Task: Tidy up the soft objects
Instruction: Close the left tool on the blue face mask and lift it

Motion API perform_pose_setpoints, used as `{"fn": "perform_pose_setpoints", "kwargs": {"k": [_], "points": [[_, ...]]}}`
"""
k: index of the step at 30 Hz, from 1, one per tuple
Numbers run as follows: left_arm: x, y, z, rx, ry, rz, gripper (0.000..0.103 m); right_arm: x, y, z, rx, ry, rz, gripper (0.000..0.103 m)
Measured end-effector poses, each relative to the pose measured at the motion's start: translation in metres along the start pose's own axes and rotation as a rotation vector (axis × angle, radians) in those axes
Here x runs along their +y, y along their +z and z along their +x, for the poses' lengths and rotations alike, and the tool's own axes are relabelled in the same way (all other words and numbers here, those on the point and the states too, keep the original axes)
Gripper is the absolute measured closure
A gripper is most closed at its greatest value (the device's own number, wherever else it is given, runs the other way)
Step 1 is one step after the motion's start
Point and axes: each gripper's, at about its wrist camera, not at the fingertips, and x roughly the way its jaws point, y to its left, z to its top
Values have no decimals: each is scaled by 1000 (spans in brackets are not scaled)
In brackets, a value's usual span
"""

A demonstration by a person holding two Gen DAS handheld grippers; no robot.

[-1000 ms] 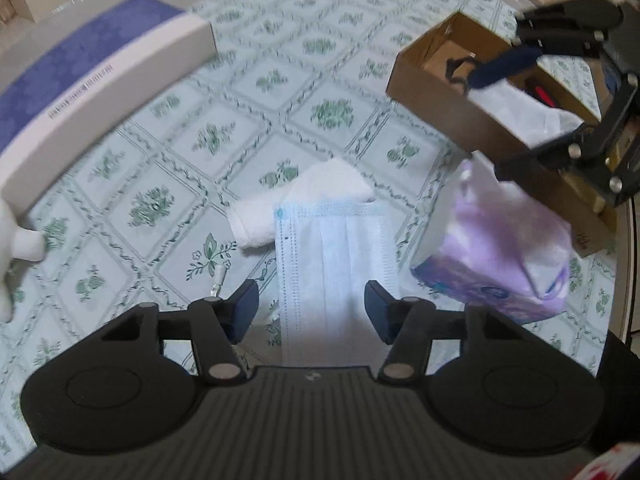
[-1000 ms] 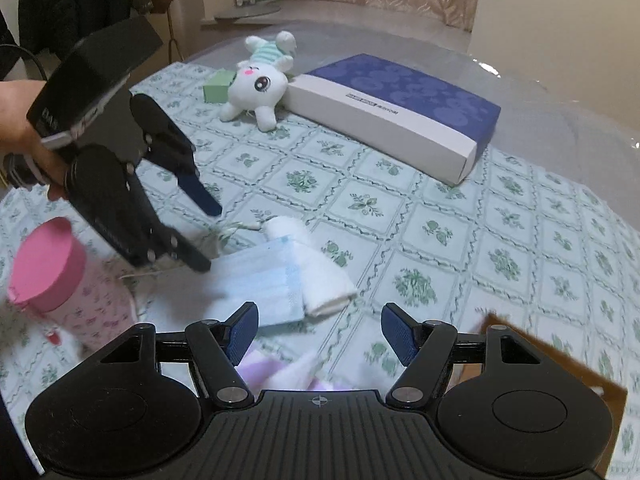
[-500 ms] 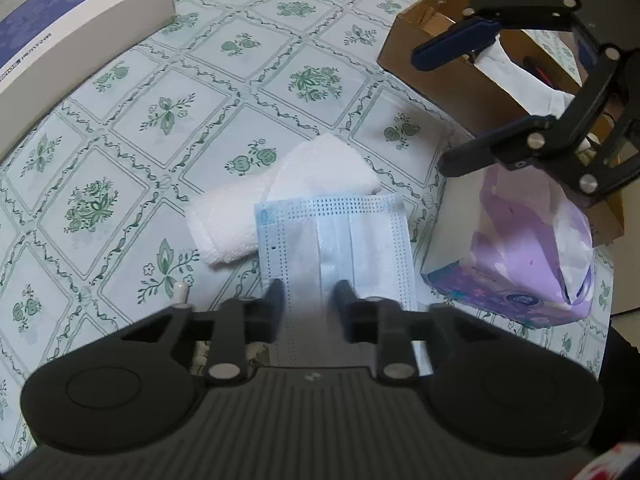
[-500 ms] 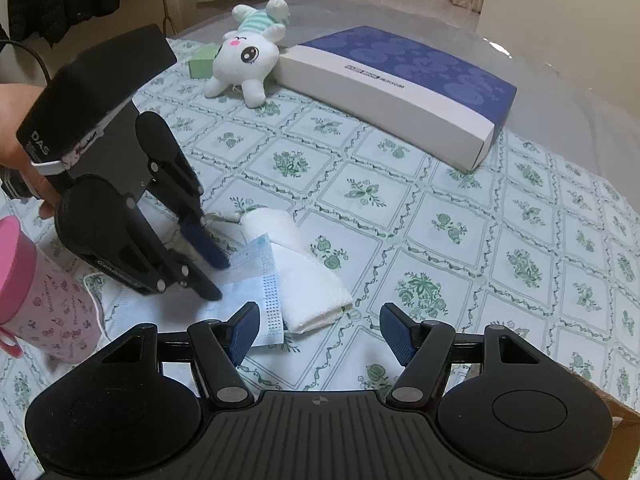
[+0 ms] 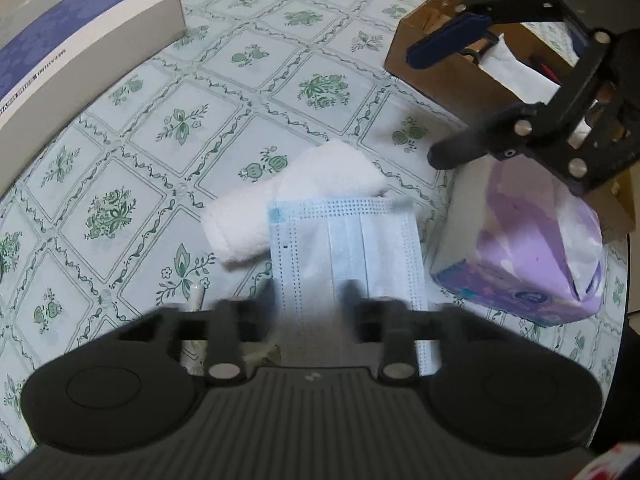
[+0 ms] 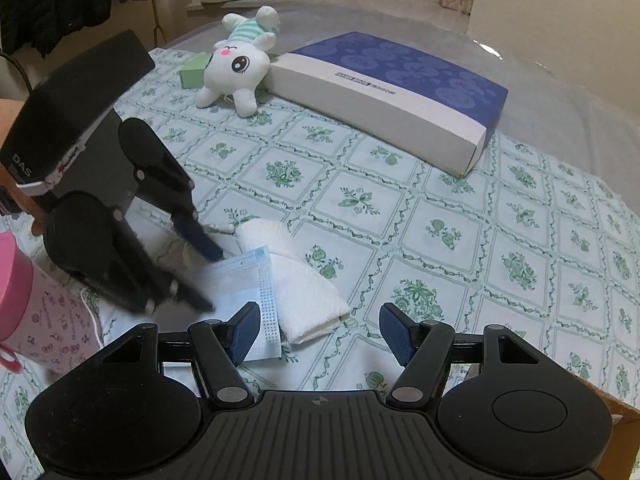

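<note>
A blue face mask [image 5: 348,240] lies flat on the floral tablecloth, its far edge over a rolled white towel [image 5: 288,196]. My left gripper [image 5: 306,292] stands over the mask's near edge, fingers blurred and closing onto it. The mask [image 6: 244,280] and towel [image 6: 296,280] also show in the right wrist view, with the left gripper [image 6: 208,276] pressing down on the mask. My right gripper [image 6: 320,332] is open and empty above the towel's end. A purple tissue pack [image 5: 528,248] sits right of the mask. A white plush bunny [image 6: 240,64] lies at the far side.
A brown cardboard box [image 5: 452,64] holding white fabric stands at the right. A long blue and white box [image 6: 384,96] lies at the back. A pink cup [image 6: 28,308] stands left. A small green box [image 6: 194,72] sits by the bunny.
My left gripper came down over the mask and its fingers narrowed from wide open to close around the mask's edge. The right gripper moved forward over the table, staying open.
</note>
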Motion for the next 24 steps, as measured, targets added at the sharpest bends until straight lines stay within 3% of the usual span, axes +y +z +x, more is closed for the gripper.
{"fn": "perform_pose_setpoints", "kwargs": {"k": [1,3,4,7,8,11,12,14,16,24], "points": [[0,2,2,8,-3,0,35,-1,0,0,0,-3,1,36],[-3,4,5,6,1,0,30,-2,0,1,3,-8,6,36],[-4,6,7,7,-6,3,21,-3,0,2,4,-10,9,36],[-12,9,13,13,-16,36,18,-7,-3,4,8,-17,16,36],[-15,10,15,17,-5,54,24,-8,-3,4,10,-18,19,36],[-24,11,22,42,44,108,63,-10,-5,5,14,-20,29,36],[-25,11,23,49,62,111,66,-11,-5,6,16,-19,31,36],[-25,10,22,57,67,110,87,-9,-5,6,18,-18,27,36],[-24,7,20,57,66,107,97,-8,-5,6,17,-15,26,36],[-7,-3,-15,12,50,44,99,-3,0,4,11,-4,7,36]]}}
